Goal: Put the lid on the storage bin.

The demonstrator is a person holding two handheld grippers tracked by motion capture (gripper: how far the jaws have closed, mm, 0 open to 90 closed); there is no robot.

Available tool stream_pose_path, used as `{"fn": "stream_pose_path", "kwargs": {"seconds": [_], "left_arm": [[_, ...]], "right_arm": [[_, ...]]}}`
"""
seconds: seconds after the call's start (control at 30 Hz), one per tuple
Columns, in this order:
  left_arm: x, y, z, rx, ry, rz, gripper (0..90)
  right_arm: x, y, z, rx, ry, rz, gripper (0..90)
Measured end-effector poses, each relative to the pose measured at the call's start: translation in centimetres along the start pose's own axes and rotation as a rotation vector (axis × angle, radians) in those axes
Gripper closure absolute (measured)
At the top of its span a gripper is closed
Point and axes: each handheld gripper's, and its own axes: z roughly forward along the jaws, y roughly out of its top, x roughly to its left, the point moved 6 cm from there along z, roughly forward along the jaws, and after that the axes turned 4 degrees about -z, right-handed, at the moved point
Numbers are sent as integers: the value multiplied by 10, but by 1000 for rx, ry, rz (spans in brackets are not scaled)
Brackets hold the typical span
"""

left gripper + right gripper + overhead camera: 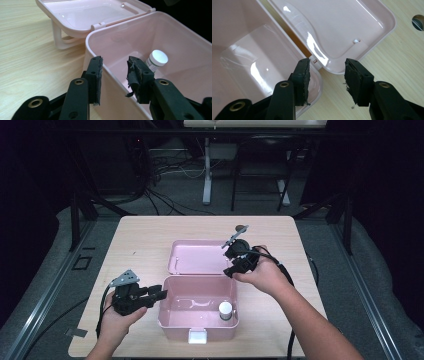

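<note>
A pink plastic box (197, 312) stands open near the front middle of the counter (145, 240), its smooth, glossy walls rounded at the corners. Its lid (197, 256) is swung back flat on the wood behind it, joined along the rear edge, with a white latch tab (197, 336) at the front wall. Inside, in the right front corner, a small cylindrical bottle (225, 311) with a white cap stands upright.

The left gripper (159, 296) is held low at the box's left wall, the hand (117, 320) wrapped around its body from below and the forearm coming up from the near edge. Its jaws point rightward at the rim; in the left gripper view they straddle the wall's upper edge, one pad outside and one over the inside, at a middling gap, with no clear contact on the plastic. The pads are matt black foam, the right one frayed.

The right gripper (231, 271) is held above the hinge area at the box's right rear corner, wrist bent, jaws angled down and leftward, standing wide with nothing between them. The counter is pale wood-grain laminate.
</note>
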Motion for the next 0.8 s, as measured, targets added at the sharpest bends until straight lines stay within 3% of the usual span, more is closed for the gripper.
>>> {"fn": "stream_pose_path", "kwargs": {"seconds": [0.23, 0.8], "left_arm": [[1, -2, 1, 10, 11, 8, 677], [-2, -1, 1, 14, 42, 59, 692]], "right_arm": [[-6, 0, 6, -29, -9, 37, 568], [-34, 4, 18, -88, -83, 202, 611]]}}
